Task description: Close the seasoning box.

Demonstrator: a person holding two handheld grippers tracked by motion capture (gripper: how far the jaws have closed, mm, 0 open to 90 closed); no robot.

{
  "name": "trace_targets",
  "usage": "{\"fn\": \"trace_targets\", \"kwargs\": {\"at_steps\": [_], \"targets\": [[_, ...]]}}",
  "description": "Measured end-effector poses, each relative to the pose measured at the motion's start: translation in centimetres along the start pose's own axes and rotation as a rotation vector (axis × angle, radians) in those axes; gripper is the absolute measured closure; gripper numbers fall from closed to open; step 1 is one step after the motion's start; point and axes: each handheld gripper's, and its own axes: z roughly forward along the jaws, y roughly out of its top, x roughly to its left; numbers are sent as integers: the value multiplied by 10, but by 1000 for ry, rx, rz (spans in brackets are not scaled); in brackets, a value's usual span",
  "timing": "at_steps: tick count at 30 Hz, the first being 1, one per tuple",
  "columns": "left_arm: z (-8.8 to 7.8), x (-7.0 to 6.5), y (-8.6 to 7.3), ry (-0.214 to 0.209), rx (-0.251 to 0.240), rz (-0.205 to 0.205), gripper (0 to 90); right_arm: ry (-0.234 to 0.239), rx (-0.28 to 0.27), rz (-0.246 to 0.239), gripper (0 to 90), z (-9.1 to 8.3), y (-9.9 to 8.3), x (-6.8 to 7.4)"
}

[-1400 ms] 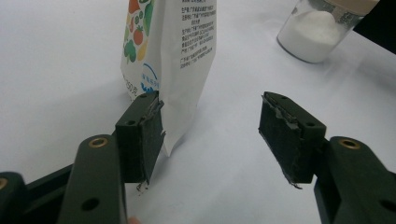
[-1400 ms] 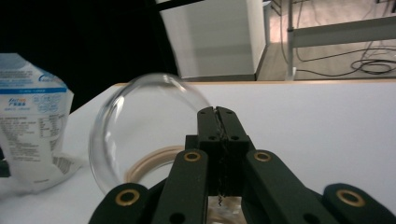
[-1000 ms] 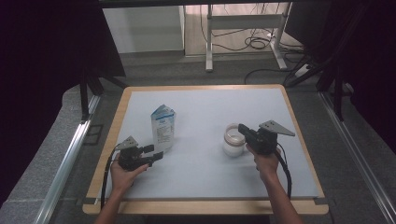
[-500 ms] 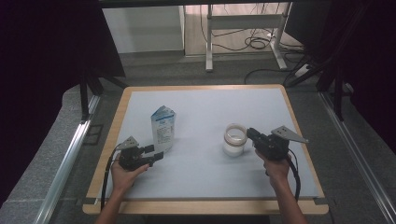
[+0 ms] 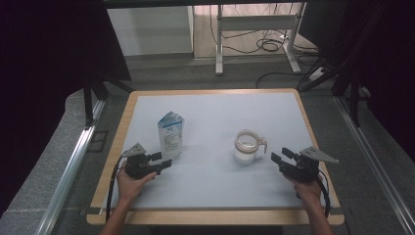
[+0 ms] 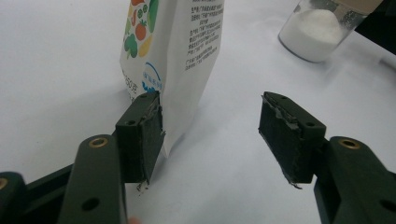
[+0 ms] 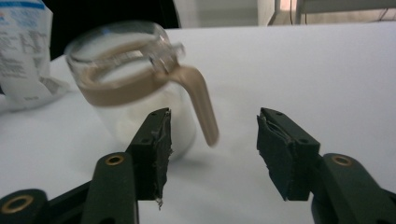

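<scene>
A white printed pouch (image 5: 171, 134) stands upright on the white table (image 5: 210, 186). A glass jar (image 5: 246, 147) with a tan rim and handle holds white powder. My left gripper (image 5: 163, 161) stands open just in front of the pouch (image 6: 173, 51), its left pad (image 6: 142, 135) at the pouch's bottom corner. The jar (image 6: 322, 31) lies farther off in the left gripper view. My right gripper (image 5: 280, 156) is open to the right of the jar, apart from it. Its jaws have just been opening, with nothing between them (image 7: 212, 140). The jar's handle (image 7: 201, 108) points toward them.
The table has a wooden border (image 5: 215, 217), and both forearms come in over its near edge. The pouch (image 7: 22, 51) is blurred behind the jar (image 7: 126, 88) in the right gripper view. Dark curtains, cables and a metal stand (image 5: 254, 34) lie beyond the far edge.
My right gripper has opened off the jar's handle and drawn back to the right and toward the near edge. The jar stays put. The left gripper has not moved.
</scene>
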Motion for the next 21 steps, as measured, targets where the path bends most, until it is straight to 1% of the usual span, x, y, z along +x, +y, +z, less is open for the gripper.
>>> {"fn": "trace_targets", "kwargs": {"at_steps": [3, 6, 8, 21], "targets": [[0, 0, 0, 2, 1, -2, 395, -16, 34, 0, 406, -2, -8, -8], [0, 0, 0, 4, 1, -3, 395, -33, 61, 12, 383, -3, -15, -13], [0, 0, 0, 5, 1, -3, 395, -44, 67, 11, 378, -3, -16, -15], [2, 1, -1, 10, 9, 0, 395, -51, 88, 3, 344, 0, -17, -16]]}}
